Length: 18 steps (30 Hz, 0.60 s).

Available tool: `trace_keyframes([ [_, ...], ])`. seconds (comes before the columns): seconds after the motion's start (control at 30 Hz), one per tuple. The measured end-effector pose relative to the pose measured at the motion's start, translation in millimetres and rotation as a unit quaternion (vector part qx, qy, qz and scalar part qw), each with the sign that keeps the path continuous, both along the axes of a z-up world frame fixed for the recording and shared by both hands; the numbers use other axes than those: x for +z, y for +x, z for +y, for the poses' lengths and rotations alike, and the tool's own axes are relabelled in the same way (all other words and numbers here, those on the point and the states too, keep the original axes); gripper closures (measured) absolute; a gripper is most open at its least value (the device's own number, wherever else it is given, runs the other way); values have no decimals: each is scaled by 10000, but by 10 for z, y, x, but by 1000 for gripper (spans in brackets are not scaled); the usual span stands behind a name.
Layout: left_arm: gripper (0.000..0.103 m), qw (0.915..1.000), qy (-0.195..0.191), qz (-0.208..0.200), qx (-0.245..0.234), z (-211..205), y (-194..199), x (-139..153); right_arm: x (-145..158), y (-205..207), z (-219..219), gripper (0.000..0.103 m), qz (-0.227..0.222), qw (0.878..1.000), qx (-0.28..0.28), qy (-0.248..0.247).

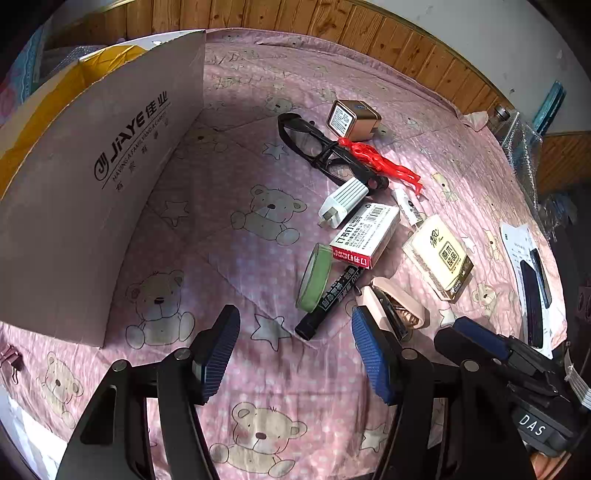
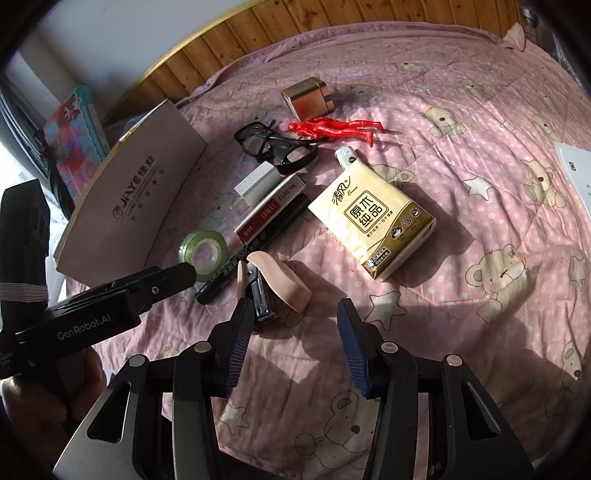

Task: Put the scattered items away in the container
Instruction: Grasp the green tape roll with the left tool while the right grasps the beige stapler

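A cardboard box [image 1: 110, 155] [image 2: 129, 199] stands at the left on the pink bear quilt. To its right lie black glasses [image 1: 317, 147] [image 2: 273, 147], a gold charger cube [image 1: 352, 118] [image 2: 308, 98], a red plastic piece [image 1: 380, 162] [image 2: 332, 127], a white plug [image 1: 343, 201], a staples box [image 1: 365, 234] [image 2: 271, 208], a green tape roll [image 1: 316, 277] [image 2: 203, 254], a black marker [image 1: 328, 302], a tissue pack [image 1: 439, 254] [image 2: 373, 218] and a pink stapler [image 1: 395, 306] [image 2: 273, 284]. My left gripper [image 1: 295, 354] hovers open short of the marker. My right gripper [image 2: 291, 343] hangs open just below the stapler.
A wooden headboard [image 1: 332, 22] runs along the far edge of the bed. White paper with dark flat items [image 1: 528, 280] lies at the right. A pink binder clip [image 1: 11, 360] sits at the left near the box corner. A colourful book [image 2: 74, 147] leans behind the box.
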<state>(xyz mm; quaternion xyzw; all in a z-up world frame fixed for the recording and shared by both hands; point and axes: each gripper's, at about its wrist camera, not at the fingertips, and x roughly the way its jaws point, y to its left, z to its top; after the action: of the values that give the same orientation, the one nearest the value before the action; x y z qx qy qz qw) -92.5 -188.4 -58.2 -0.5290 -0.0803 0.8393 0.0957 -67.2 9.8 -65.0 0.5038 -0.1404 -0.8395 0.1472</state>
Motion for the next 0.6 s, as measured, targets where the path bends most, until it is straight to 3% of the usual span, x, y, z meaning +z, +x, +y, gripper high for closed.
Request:
trace_keyframes([
  [0.13,39,9999,-50,-24,-141,119,-201,-123,-202,-155,5,52,-175,9998,37,-56],
  [0.27,39,9997,-54,-75,-241,164,-349,-303,-211,-243,-49,49,51,9998,100,-180],
  [0.4,63,9994,142,72,-310,75,-370,-284,-208,-277,-209,51,132,9989,444,-107],
  [0.5,66,9995,65,-6,-297,-1,-353,-289,-180,-234,-268,51,89,9969,716,-306],
  [0.6,66,9992,254,1,-304,-97,-298,-312,-229,-207,-243,51,54,9972,630,-397],
])
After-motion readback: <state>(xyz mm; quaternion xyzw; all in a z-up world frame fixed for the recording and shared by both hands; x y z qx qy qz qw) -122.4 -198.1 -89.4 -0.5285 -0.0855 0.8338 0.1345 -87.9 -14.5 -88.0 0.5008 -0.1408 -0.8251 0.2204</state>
